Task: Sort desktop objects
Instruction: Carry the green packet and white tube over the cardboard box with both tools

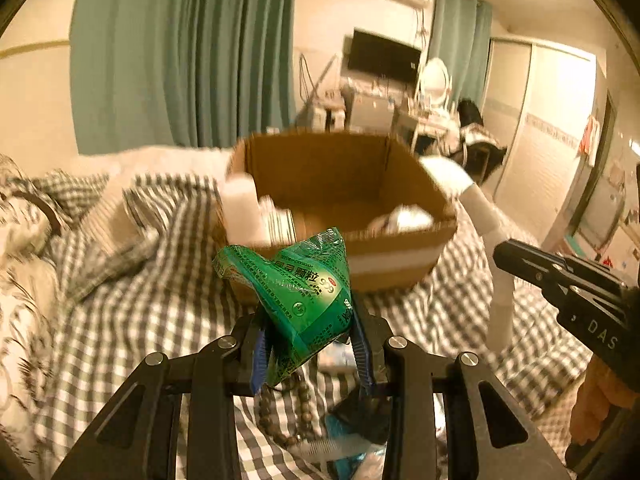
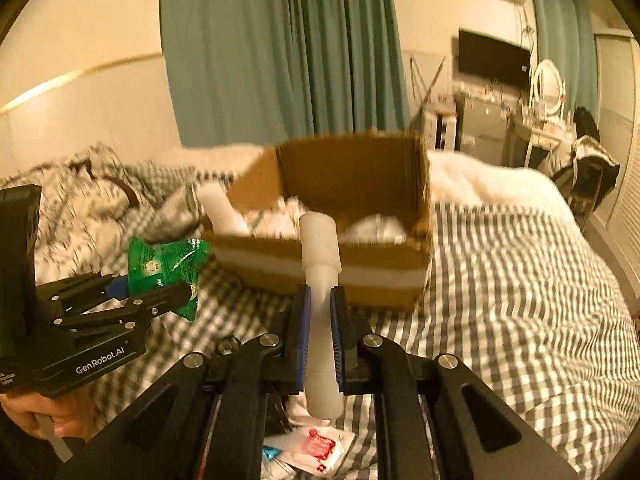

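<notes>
Green sachet [image 1: 304,300]: pinched in your left claw [image 1: 310,354], blue pads [image 1: 258,360] pressing both sides, pack crumpled and standing up out of the jaws. It is held clear of the bed, in front of the box. In the right wrist view it shows at the left, sachet [image 2: 168,268] clamped in the left claw [image 2: 160,292].

White tube [image 2: 320,312]: your right claw [image 2: 320,332] is closed tight on its narrow body, the wider capped end pointing up and away, toward the box. From the left wrist view the tube [image 1: 494,240] runs up from the right claw [image 1: 516,256] at the right edge.

Box [image 2: 320,276]: open cardboard, sitting on the bed beyond both claws. White items lie inside, blurred; another white tube [image 2: 220,208] leans at its left corner.

Bed [image 2: 500,280]: grey-and-white check cover. Below the left claw, brown beads [image 1: 280,412] and a blue-handled item, unclear. Below the right claw, a white packet [image 2: 316,446] with red print.
</notes>
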Available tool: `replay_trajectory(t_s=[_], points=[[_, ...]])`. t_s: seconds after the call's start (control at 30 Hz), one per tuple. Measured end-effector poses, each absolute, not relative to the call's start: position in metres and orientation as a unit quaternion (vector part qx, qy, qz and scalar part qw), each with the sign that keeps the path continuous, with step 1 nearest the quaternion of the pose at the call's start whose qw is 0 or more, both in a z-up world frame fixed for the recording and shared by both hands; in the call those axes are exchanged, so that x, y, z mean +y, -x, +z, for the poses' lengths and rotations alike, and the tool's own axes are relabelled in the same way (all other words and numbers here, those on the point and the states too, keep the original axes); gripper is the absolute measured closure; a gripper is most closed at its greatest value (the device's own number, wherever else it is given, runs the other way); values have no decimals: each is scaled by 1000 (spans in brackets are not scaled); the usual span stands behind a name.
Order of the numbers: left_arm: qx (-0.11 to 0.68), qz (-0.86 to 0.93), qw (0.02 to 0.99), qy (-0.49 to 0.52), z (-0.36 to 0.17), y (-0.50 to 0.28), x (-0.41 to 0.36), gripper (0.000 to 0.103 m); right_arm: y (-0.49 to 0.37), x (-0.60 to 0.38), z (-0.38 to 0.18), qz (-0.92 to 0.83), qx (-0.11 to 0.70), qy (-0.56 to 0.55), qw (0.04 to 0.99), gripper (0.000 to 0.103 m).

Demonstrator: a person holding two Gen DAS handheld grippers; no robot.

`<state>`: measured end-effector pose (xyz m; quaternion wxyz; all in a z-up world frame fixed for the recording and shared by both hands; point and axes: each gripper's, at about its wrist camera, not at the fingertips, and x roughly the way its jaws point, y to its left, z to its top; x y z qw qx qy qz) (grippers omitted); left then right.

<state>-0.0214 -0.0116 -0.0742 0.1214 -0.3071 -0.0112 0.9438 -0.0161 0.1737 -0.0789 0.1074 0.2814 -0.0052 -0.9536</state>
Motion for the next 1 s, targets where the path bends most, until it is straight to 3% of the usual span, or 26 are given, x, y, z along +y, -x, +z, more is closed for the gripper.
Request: replay_trajectory(t_s=[0.43,1.0], points=[[5,969,110,222,-2,10,-2,68,-10,177,10,-977,-27,-168,128,94],[17,983,92,156,38,39,12,68,3,194,56,-989,-27,-99,110,94]])
